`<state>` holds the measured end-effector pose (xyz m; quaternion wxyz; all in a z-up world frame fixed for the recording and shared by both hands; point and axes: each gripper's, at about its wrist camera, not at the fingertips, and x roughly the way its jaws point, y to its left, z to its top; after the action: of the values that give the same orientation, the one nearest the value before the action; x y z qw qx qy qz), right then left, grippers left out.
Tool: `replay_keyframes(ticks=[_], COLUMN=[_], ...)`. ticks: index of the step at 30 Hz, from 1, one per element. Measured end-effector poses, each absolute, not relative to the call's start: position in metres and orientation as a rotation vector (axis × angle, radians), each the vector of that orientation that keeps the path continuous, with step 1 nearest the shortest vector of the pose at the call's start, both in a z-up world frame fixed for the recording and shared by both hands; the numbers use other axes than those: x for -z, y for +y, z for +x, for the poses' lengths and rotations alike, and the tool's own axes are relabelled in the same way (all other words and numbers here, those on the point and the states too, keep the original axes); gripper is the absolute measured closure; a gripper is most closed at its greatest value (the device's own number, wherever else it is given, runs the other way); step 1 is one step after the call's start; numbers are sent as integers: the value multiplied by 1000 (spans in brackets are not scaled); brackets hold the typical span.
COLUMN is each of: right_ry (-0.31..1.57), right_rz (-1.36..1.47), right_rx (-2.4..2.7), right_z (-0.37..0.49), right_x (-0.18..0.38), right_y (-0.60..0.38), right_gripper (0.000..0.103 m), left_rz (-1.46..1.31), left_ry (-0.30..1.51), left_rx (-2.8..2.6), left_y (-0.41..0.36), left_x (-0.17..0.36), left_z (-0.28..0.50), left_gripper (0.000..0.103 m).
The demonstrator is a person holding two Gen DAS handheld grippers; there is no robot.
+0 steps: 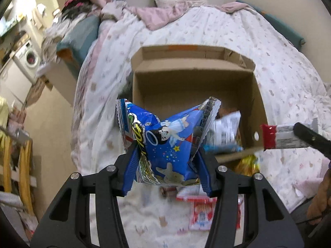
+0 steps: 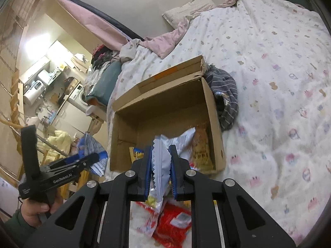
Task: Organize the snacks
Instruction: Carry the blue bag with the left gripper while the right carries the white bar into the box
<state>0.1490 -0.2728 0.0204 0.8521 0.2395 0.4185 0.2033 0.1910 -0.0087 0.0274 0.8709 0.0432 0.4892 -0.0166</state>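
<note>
My left gripper point(image 1: 167, 155) is shut on a blue snack bag point(image 1: 165, 140) with cartoon figures, held above the bed in front of an open cardboard box point(image 1: 192, 82). My right gripper point(image 2: 160, 159) is shut on a white and red snack packet point(image 2: 160, 165), held near the box's point(image 2: 165, 107) front edge. In the left wrist view that packet point(image 1: 283, 137) shows at the right, beside the box. In the right wrist view the left gripper point(image 2: 82, 161) and its blue bag point(image 2: 93, 150) show at the left. Inside the box lie an orange-brown bag point(image 2: 201, 146) and other packets point(image 1: 223, 134).
The box sits on a bed with a white patterned quilt point(image 2: 269, 82). Loose red and white snack packets point(image 1: 202, 212) lie on the quilt below the grippers. A striped grey cloth point(image 2: 225, 95) lies beside the box. The bed's left edge drops to the floor point(image 1: 53, 124).
</note>
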Motion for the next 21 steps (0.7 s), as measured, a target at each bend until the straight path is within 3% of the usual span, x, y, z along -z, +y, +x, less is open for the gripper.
replay_keyframes(ticks=[21], right_ry=[905], right_rz=[452], right_rx=[-441], right_z=[249], right_x=[7], right_y=[-237], right_gripper=[87], left_rz=[70], left_ry=[1011], left_rx=[71], left_y=[-21], left_x=[21], left_z=[267], left_gripper=[55])
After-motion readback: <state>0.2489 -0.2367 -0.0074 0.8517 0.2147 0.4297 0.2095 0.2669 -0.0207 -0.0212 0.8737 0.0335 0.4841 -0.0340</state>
